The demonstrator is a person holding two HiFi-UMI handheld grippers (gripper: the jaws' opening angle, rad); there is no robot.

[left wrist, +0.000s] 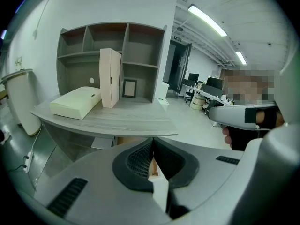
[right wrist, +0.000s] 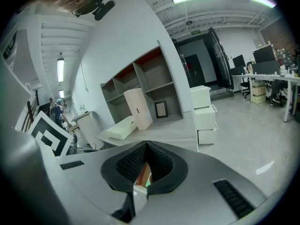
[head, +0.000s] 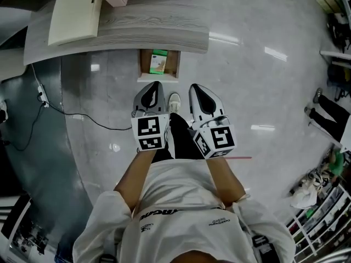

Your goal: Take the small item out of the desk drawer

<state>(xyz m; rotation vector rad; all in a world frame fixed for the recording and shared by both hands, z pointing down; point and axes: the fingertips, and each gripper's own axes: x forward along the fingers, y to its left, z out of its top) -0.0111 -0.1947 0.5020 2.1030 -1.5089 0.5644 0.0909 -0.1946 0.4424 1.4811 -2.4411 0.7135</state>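
The small green-and-white item (head: 159, 62) lies untouched in the brown wooden drawer (head: 144, 64), which stands pulled out below the front edge of the grey wood-grain counter (head: 164, 21). The task appears to be at its start: the drawer is already open, but the reach, grasp and lift are all still to do.

Nearest the person, the left hand-held gripper (head: 157, 85) and the right hand-held gripper (head: 196, 87) hang side by side above the glossy floor, short of the drawer. Each has its jaws closed together and holds nothing. Both would need to part before either could take hold.

From above the item reads as a flat packet, green at one end and pale at the other. It is too small to tell any print.

Further back, a cream flat box (head: 74, 14) rests on the counter, with a grey open shelf unit (left wrist: 112, 46) behind it.
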